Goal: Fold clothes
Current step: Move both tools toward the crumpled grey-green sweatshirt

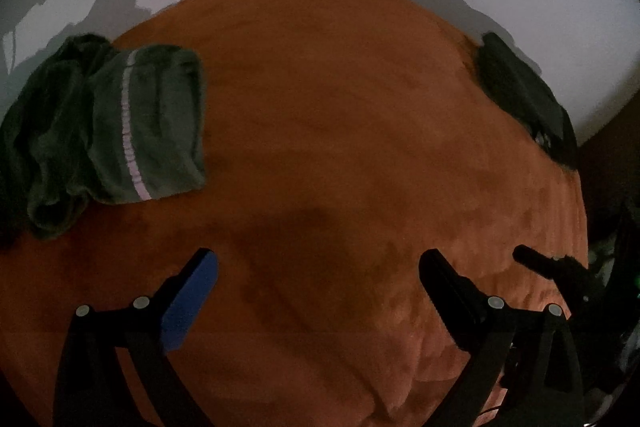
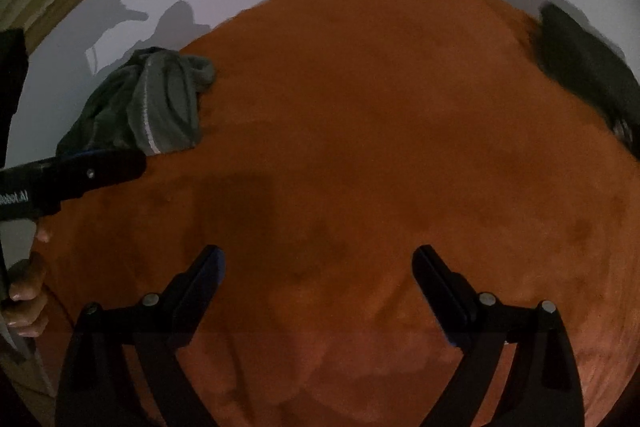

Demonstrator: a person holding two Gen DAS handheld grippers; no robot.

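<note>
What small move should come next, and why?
Probably swing the left gripper toward the crumpled green garment at the far left of the orange blanket. Both grippers are open and empty, and the right gripper hangs over bare blanket.

Your work surface wears a matt, napped orange blanket [image 1: 340, 107], rumpled near its right edge. The grey-green garment [image 1: 120, 131] is soft knit with a pale woven stripe. Your gripper fingers [image 1: 188, 303] look like matt black plastic, possibly rubber-padded.
</note>
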